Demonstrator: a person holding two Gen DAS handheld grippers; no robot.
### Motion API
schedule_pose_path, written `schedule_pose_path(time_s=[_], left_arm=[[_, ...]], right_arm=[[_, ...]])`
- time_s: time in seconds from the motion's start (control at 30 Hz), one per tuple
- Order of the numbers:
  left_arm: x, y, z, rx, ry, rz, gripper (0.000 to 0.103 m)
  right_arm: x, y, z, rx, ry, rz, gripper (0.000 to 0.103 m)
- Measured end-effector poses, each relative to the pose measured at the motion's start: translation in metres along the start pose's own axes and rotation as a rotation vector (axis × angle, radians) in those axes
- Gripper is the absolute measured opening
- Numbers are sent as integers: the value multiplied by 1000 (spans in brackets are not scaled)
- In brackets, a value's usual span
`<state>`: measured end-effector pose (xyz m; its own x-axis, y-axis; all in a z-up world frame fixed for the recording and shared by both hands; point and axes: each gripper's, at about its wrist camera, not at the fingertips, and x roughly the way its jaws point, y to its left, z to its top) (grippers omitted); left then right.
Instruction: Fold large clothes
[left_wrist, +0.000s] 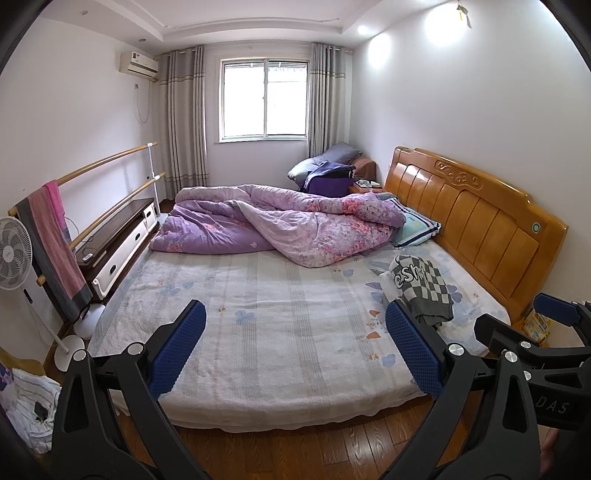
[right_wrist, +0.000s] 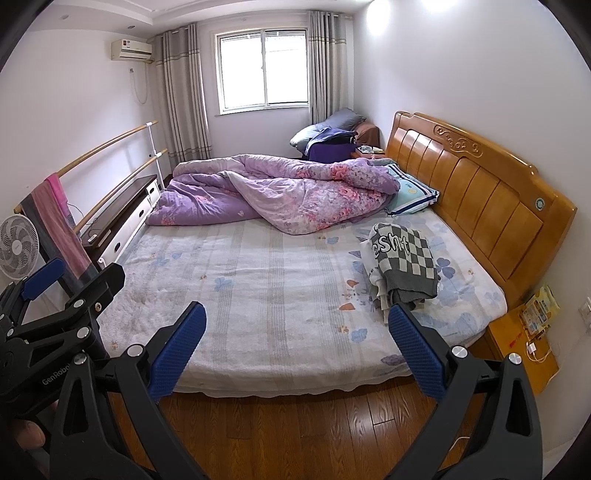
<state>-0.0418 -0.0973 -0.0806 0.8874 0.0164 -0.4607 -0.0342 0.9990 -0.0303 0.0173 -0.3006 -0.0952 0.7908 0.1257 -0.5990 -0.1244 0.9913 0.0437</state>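
Observation:
A grey-and-white checked garment (left_wrist: 421, 288) with white lettering lies crumpled on the right side of the bed, near the headboard; it also shows in the right wrist view (right_wrist: 402, 258). My left gripper (left_wrist: 295, 317) is open and empty, held above the floor at the bed's near edge. My right gripper (right_wrist: 295, 317) is open and empty too, beside the left one. The right gripper's side shows at the right edge of the left wrist view (left_wrist: 535, 332). The left gripper's side shows at the left of the right wrist view (right_wrist: 62, 295).
The bed (left_wrist: 258, 314) has a pale butterfly-print sheet. A purple floral quilt (left_wrist: 280, 225) is bunched along its far side, with a pillow (left_wrist: 417, 225) by the wooden headboard (left_wrist: 480, 225). A fan (left_wrist: 14, 254), a rail with a towel (left_wrist: 51, 236) and a cabinet stand left. A nightstand (right_wrist: 524, 343) is right.

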Motion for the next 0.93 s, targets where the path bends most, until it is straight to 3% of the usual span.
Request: schedule_pose_path(time_s=[0.7,0.93], left_arm=[[45,-23,12,-22,29,24,98],[77,-30,21,-18,52,23,98]], right_arm=[[46,-41,28,-40,35,40,95],[71,-50,36,-37,53,48,95]])
